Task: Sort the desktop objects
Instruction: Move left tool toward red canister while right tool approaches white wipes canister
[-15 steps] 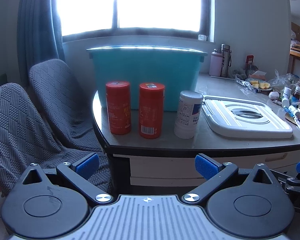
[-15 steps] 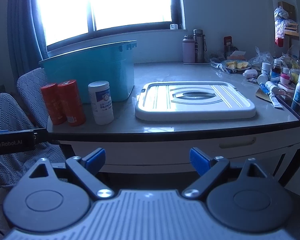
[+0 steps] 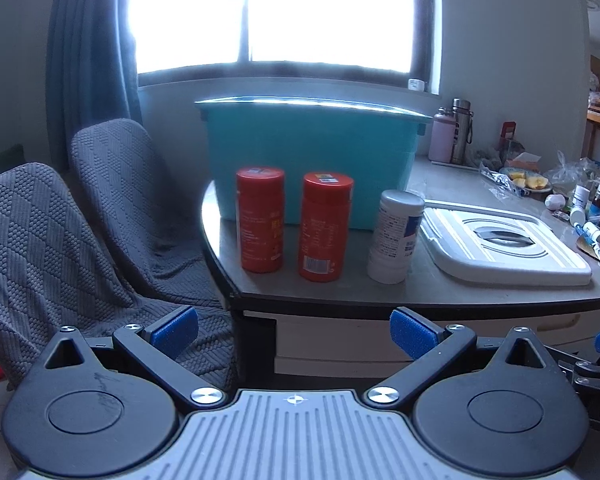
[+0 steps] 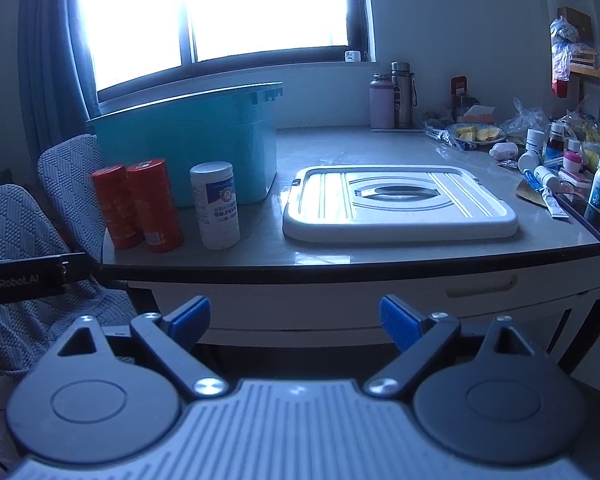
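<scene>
Two red canisters (image 3: 260, 219) (image 3: 325, 227) and a white bottle (image 3: 396, 237) stand in a row at the table's front left corner, before a teal storage bin (image 3: 312, 152). The bin's white lid (image 3: 500, 240) lies flat to their right. In the right wrist view the canisters (image 4: 118, 206) (image 4: 154, 205), the white bottle (image 4: 216, 205), the bin (image 4: 188, 144) and the lid (image 4: 398, 202) show too. My left gripper (image 3: 294, 334) is open and empty, below the table edge. My right gripper (image 4: 294, 322) is open and empty, in front of the table.
Small bottles and tubes (image 4: 556, 168), a plate of fruit (image 4: 480, 135) and two flasks (image 4: 392, 96) crowd the table's right and back. Two grey-covered chairs (image 3: 60, 240) stand left of the table. The left gripper's body (image 4: 24, 278) shows at the left edge.
Both grippers have shifted very slightly; the scene looks almost the same. Nothing was taken hold of or let go.
</scene>
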### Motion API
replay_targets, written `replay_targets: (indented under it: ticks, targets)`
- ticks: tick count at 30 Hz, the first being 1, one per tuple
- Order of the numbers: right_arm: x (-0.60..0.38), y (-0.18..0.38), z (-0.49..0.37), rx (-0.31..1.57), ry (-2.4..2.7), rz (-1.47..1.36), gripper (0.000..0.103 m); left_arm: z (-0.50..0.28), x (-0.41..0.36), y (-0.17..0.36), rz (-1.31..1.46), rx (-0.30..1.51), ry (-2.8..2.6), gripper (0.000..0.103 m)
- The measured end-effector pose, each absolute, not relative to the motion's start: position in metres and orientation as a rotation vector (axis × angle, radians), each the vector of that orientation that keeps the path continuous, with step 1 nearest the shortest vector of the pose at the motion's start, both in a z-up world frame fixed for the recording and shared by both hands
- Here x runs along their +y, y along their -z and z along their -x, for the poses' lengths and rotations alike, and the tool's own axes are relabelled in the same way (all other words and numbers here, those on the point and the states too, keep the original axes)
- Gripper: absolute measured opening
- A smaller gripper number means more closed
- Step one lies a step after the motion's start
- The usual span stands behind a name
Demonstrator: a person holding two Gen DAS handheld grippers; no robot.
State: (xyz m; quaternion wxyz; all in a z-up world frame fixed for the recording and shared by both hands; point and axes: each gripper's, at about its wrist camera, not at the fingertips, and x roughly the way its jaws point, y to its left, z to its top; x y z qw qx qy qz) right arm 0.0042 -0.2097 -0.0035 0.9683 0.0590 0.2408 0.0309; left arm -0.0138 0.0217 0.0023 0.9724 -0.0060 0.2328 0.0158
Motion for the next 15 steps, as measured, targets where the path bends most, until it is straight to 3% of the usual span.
replay_targets:
  ticks: [15]
  targets:
    - [-0.183,0.002,-0.014,0.473,-0.095,-0.107,0.093,0.007,0.056,-0.002,0.032,0.464,-0.076,0.103]
